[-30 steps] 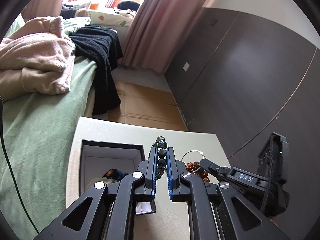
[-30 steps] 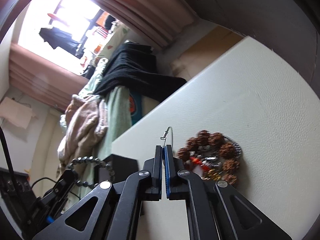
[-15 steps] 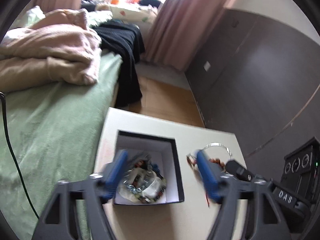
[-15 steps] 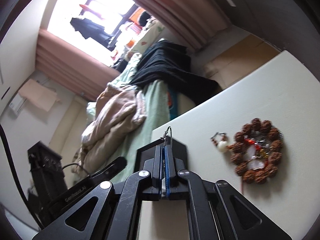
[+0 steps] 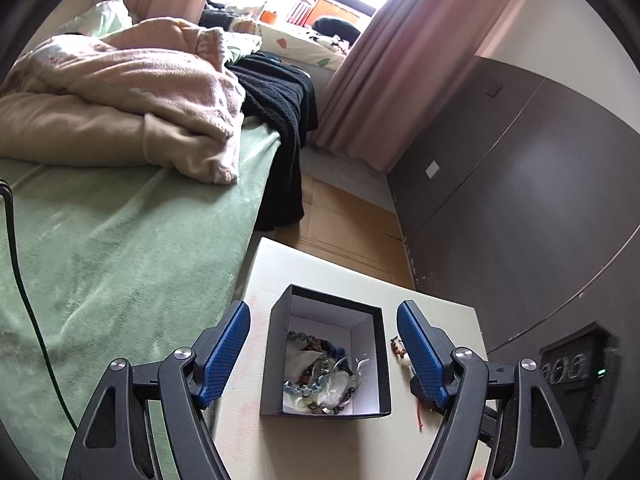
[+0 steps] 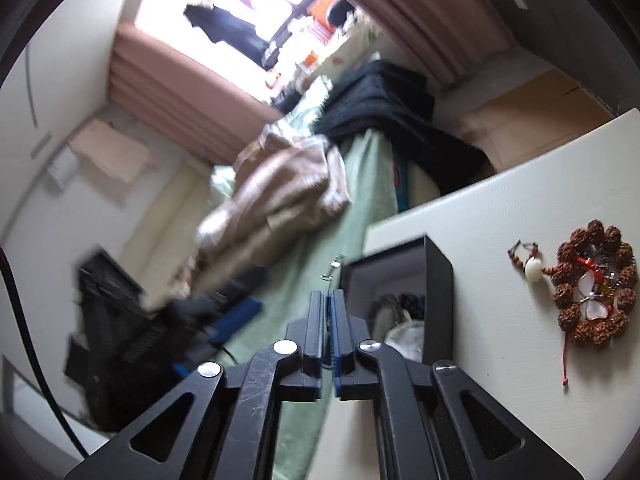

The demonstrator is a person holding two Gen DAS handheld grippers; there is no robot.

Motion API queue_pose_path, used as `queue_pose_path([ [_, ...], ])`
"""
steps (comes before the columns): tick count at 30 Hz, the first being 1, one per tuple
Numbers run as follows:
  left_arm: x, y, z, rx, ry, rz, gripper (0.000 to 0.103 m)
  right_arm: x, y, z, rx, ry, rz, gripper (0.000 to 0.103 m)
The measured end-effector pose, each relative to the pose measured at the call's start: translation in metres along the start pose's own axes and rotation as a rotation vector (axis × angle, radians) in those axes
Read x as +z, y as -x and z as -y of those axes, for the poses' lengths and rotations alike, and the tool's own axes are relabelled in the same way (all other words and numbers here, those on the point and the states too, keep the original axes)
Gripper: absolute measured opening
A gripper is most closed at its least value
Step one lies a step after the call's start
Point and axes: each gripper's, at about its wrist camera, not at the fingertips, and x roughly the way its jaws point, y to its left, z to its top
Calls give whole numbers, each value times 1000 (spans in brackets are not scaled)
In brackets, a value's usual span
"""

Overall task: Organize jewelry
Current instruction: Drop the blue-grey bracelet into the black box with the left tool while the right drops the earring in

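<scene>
A: Left wrist view first: the pale table [image 5: 320,440] carries the black box [image 5: 276,360], already holding a heap of beaded bracelets [image 5: 320,376]. The left gripper [image 5: 324,354] hangs over it, jaws spread wide, nothing between them.

B: So part is stowed. What's left?

A: The brown seed-bead bracelet [image 6: 592,288] and a small white-bead charm [image 6: 532,268] lie on the table beside the box; only the right wrist view shows them whole.

B: And the right gripper [image 6: 329,300]?

A: Its jaws are opening, a narrow gap, with a thin wire ring [image 6: 334,270] poking out between the tips near the box's edge. Whether the pads grip it, I cannot tell.
</scene>
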Motion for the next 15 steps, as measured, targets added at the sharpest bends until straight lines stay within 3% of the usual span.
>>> queue_pose_path([
  [1, 0, -1, 0, -2, 2, -4, 76, -2, -2, 4, -39, -18, -2, 53],
  [6, -2, 0, 7, -12, -10, -8, 76, -1, 16, 10, -91, -2, 26, 56],
  [10, -7, -1, 14, -12, -36, -21, 76, -3, 36, 16, -147, -9, 71, 69],
  [15, -17, -2, 28, -29, -79, -36, 76, -8, 61, 24, -214, -22, 81, 69],
])
